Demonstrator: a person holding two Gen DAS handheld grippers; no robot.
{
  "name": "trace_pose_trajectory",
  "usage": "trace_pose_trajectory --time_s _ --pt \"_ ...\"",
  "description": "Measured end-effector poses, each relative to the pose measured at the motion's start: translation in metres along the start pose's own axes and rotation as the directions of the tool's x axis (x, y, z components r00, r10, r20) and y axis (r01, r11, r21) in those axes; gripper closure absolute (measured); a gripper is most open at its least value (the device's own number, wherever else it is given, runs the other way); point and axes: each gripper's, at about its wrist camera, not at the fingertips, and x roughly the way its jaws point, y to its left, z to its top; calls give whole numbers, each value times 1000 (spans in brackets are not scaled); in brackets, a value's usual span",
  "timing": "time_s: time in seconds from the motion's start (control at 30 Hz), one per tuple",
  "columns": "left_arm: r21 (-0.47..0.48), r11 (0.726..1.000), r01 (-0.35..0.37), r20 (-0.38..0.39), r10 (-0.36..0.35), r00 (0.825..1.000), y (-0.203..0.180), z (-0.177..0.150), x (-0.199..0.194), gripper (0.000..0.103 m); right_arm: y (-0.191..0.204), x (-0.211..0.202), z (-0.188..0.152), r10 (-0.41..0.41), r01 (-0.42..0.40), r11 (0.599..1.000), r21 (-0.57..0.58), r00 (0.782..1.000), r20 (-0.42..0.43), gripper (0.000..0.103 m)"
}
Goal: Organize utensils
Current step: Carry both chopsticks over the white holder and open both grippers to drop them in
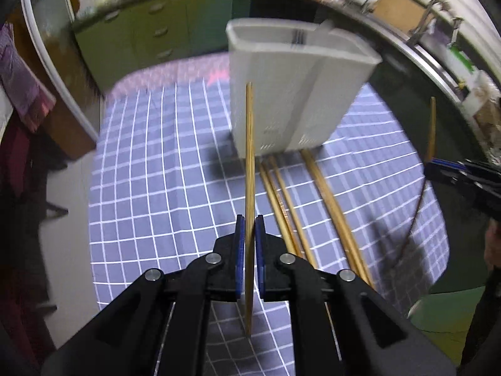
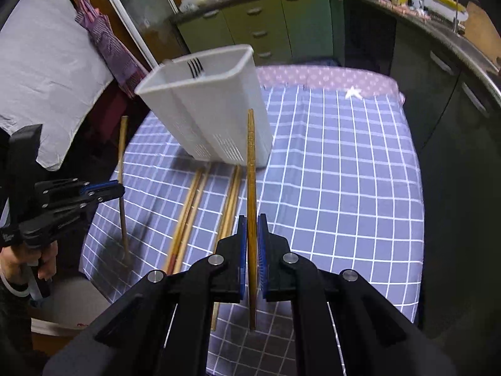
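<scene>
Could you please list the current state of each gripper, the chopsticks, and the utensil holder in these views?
left gripper: shut on a chopstick, lifted off the cloth.
right gripper: shut on another chopstick, also lifted.
loose chopsticks: four lying flat on the checked tablecloth, in front of the holder.
white utensil holder: upright on the table, fork tines showing inside.

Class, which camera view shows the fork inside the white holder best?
The right wrist view: the fork tines show dark and fairly distinct against the white holder inner wall near its rim. The left wrist view shows only a faint, blurred streak of the tines.
</scene>
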Motion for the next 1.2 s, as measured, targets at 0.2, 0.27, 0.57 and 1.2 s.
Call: trace_pose_trajectory --time_s 0.2,0.27,0.57,1.2 --pt "45 999 -2 121 -3 993 -5 -14 -40 96 15 -20 -2 -9 12 999 -39 998 54 95" --pt "56 998 -11 144 3 990 -8 -11 -47 96 17 -23 -3 -10 13 999 -48 998 64 95" --pt "70 997 15 183 -27 983 -7 7 -70 96 29 -40 8 -8 16 998 -68 993 114 95" --pt "72 997 -13 509 -25 860 -29 118 -160 96 54 -156 126 27 0 998 -58 886 464 95"
